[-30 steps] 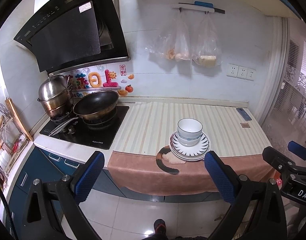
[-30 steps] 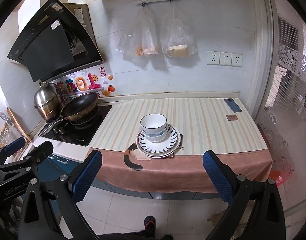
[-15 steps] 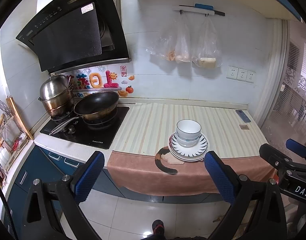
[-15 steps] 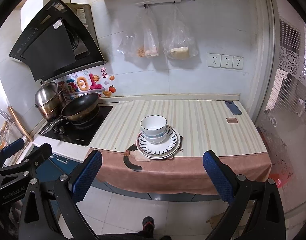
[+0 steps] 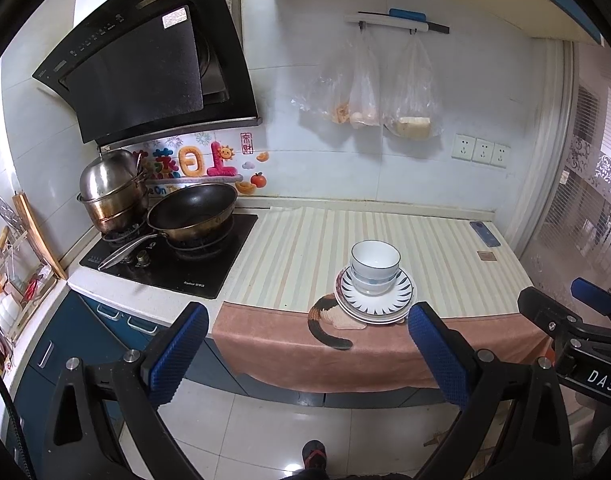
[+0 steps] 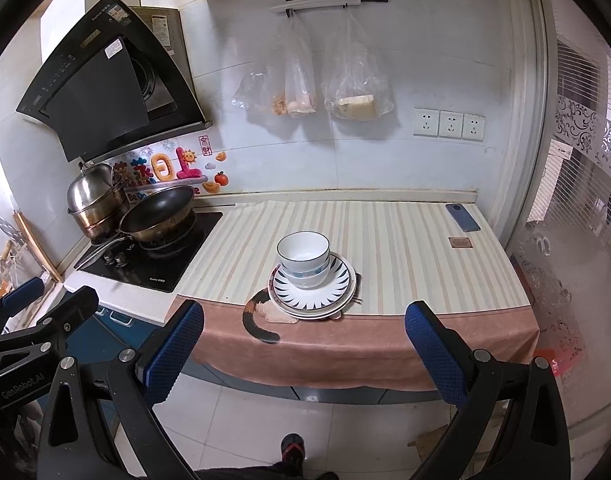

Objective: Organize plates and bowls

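Floor tiles (image 6: 265,420) lie nearest, beneath the left gripper (image 5: 307,344) and right gripper (image 6: 305,340), each with its jaws spread wide and nothing between them, both held well back from the counter. Stacked bowls (image 6: 303,258) sit on stacked plates (image 6: 337,292) near the front edge of the striped cloth (image 6: 405,256). Beyond, a phone (image 6: 462,217) lies far right; a wok (image 5: 193,216) and steel pots (image 5: 109,192) occupy the hob at left. Plastic bags (image 5: 385,92) hang on the wall.
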`<state>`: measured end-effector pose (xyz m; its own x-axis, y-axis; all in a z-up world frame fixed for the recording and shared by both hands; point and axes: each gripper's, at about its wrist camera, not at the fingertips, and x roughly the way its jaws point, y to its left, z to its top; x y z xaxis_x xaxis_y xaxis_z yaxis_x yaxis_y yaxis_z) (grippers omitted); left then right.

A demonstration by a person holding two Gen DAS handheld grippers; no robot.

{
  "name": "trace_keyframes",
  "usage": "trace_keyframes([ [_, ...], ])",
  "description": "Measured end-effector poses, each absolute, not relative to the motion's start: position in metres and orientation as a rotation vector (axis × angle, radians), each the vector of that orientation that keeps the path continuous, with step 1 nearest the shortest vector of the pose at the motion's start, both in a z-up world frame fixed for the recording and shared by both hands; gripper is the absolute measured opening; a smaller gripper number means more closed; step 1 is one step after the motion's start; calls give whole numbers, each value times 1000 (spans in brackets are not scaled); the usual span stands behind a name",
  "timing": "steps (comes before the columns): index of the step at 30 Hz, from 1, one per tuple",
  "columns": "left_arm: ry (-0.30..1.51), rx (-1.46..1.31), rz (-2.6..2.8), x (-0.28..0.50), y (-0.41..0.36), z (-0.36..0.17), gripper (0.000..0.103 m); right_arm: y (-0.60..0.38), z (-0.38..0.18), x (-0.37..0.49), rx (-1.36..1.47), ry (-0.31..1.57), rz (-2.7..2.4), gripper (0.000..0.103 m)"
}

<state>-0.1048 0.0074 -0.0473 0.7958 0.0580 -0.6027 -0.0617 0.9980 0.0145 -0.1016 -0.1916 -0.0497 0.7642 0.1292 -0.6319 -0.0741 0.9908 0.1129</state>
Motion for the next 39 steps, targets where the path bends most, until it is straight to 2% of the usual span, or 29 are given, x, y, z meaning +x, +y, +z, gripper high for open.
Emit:
trace_keyframes([
  [39, 666, -17, 64, -98, 5, -50, 102, -207, -63, -86, 75, 720, 106, 103],
])
